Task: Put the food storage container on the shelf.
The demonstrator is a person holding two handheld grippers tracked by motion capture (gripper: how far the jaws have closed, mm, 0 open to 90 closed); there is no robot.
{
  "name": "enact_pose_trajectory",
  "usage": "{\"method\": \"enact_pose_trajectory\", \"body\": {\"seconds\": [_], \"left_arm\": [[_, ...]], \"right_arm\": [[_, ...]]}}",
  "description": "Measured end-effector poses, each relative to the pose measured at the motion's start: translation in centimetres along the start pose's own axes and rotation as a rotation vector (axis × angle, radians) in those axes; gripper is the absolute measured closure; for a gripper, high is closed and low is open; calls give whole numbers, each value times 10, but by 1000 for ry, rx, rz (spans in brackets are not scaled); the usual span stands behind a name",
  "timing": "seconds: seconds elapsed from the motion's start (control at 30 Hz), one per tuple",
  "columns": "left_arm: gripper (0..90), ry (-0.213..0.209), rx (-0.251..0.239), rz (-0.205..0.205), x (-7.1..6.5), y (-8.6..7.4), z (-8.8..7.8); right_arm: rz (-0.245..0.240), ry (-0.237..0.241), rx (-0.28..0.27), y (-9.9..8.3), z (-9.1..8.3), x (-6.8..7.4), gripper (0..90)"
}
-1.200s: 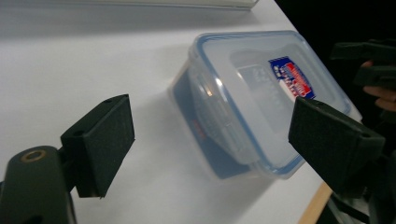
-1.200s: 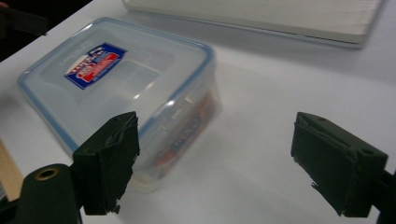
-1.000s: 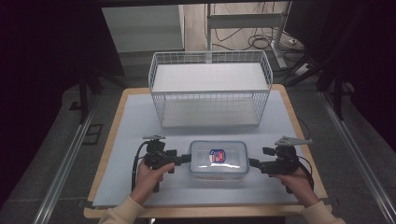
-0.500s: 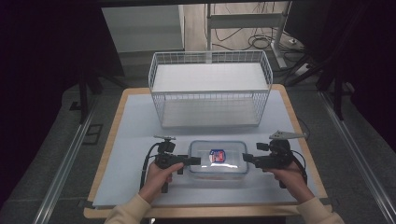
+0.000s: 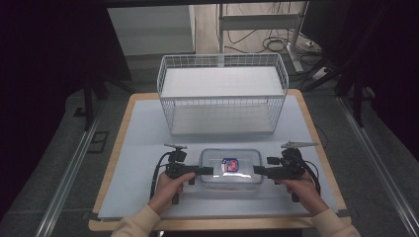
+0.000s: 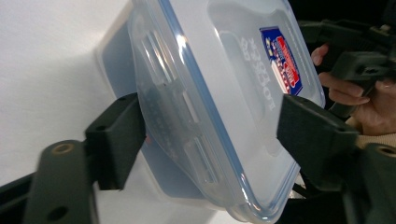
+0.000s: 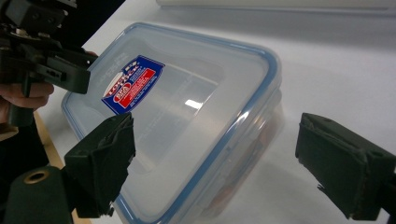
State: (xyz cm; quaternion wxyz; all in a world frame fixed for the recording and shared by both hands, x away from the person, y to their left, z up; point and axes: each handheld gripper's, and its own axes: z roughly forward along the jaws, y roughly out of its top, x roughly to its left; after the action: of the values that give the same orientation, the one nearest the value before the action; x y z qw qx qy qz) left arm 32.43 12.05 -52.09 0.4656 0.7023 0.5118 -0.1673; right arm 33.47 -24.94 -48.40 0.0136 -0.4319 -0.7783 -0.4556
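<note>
A clear plastic container with a blue-rimmed lid and a red-and-blue label lies flat near the table's front edge. My left gripper is at its left end. In the left gripper view the container's end sits between the jaws of the left gripper. The jaws have just been closing; one pad touches the rim and the other is over the lid. My right gripper is at the right end. In the right gripper view its jaws stand wide open around a corner of the container.
A white wire basket stands across the back half of the table, behind the container. A pale mat covers the wooden tabletop. Dark floor and metal rails lie beyond both sides.
Both grippers have moved inward toward the container's two ends, the left one also a little lower. The container has stayed in place.
</note>
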Motion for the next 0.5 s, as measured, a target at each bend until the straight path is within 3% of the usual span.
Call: {"method": "enact_pose_trajectory", "body": {"seconds": [0.2,0.37,0.5], "left_arm": [[270,6,0,6,-1,0,-1],[279,-2,-6,5,1,-1,-1],[279,-2,-6,6,0,-1,-1]], "right_arm": [[40,30,40,-2,9,-4,166],[103,69,63,-3,16,-12,166],[160,133,76,-4,20,-16,210]]}}
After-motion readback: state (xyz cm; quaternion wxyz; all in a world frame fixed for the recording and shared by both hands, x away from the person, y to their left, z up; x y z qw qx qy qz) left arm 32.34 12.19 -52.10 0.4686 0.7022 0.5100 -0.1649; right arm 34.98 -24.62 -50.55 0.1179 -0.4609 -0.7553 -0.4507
